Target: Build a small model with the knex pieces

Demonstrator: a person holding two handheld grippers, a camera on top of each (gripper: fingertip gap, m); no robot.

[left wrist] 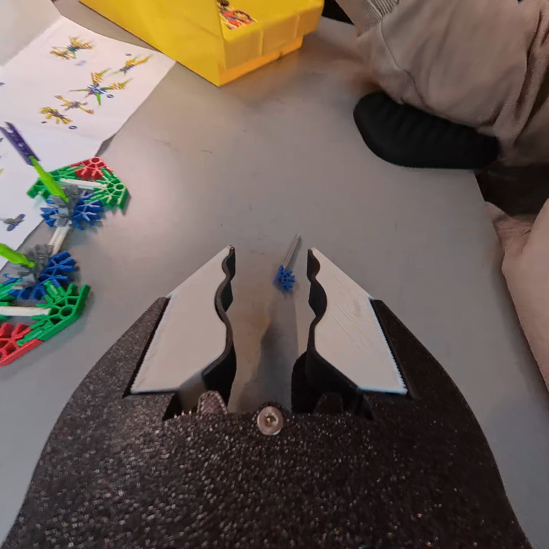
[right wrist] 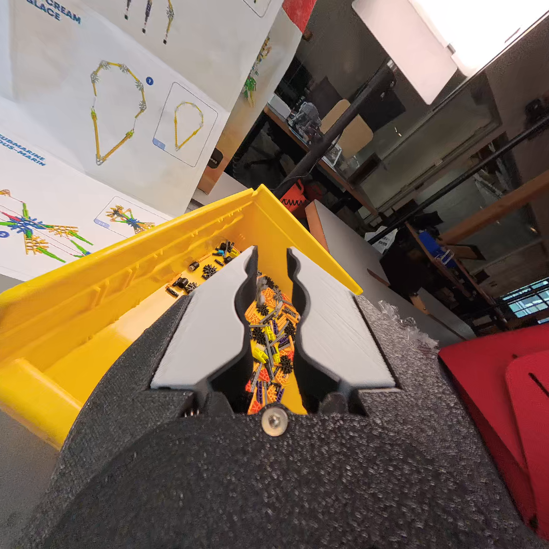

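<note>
In the left wrist view my left gripper (left wrist: 270, 252) is open above the grey table (left wrist: 267, 148). A small blue connector (left wrist: 284, 279) with a thin grey rod (left wrist: 292, 251) plugged into it lies on the table between the fingertips, nearer the right one, and neither pad touches it. In the right wrist view my right gripper (right wrist: 272, 249) hangs over an open yellow bin (right wrist: 148, 246) of small construction pieces (right wrist: 270, 341). Its jaws stand a little apart. A blurred grey piece (right wrist: 260, 289) shows in the gap by the left pad, and no pad presses on it.
A built model of green, blue, red and white pieces (left wrist: 80, 193) lies at the left on an instruction sheet (left wrist: 89, 74). The yellow bin (left wrist: 237, 38) stands behind. A person's beige sleeve (left wrist: 460, 59) is at the right. Red foam sheets (right wrist: 505, 401) lie right of the bin. The gap from one gripper's tips to the other's is roughly 40 cm.
</note>
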